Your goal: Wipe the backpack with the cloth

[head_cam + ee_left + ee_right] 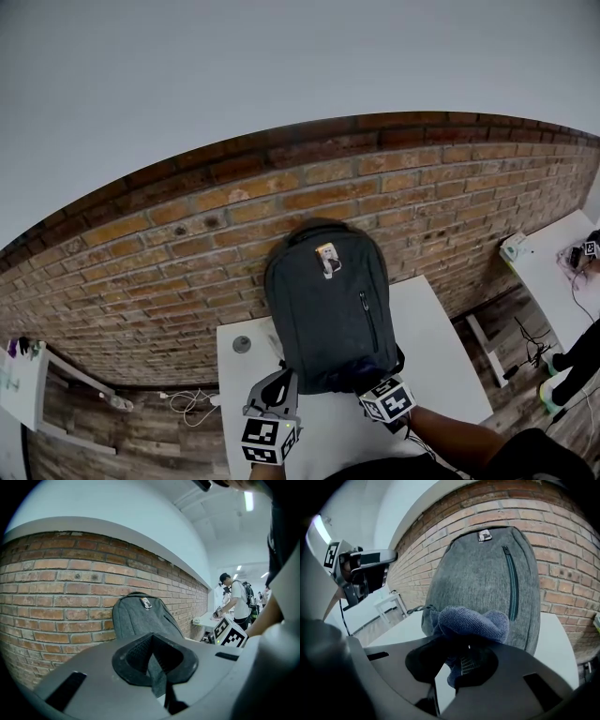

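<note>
On the head view I see the backpack (326, 305) standing upright on the white surface (441, 347), its back against the brick wall (187, 253). My two tools sit at its near, lower edge. The left hand-held gripper (274, 386) is at the bag's lower left corner, and the right hand-held gripper (373, 382) is at its lower right, close against the fabric.

The left gripper view shows that gripper's jaws drawn together. A thin grey strip lies in the seam between them, but I cannot tell what it is. The bag rises just beyond the jaws against the wall. A person (236, 597) stands at another table far off to the right.

In the right gripper view the jaws are clenched on a bunched blue cloth (471, 623). It bulges out past the tips and touches the lower front of the bag, left of the dark zip (512, 583) that runs down the front panel. White surface shows on both sides of the bag.
</note>
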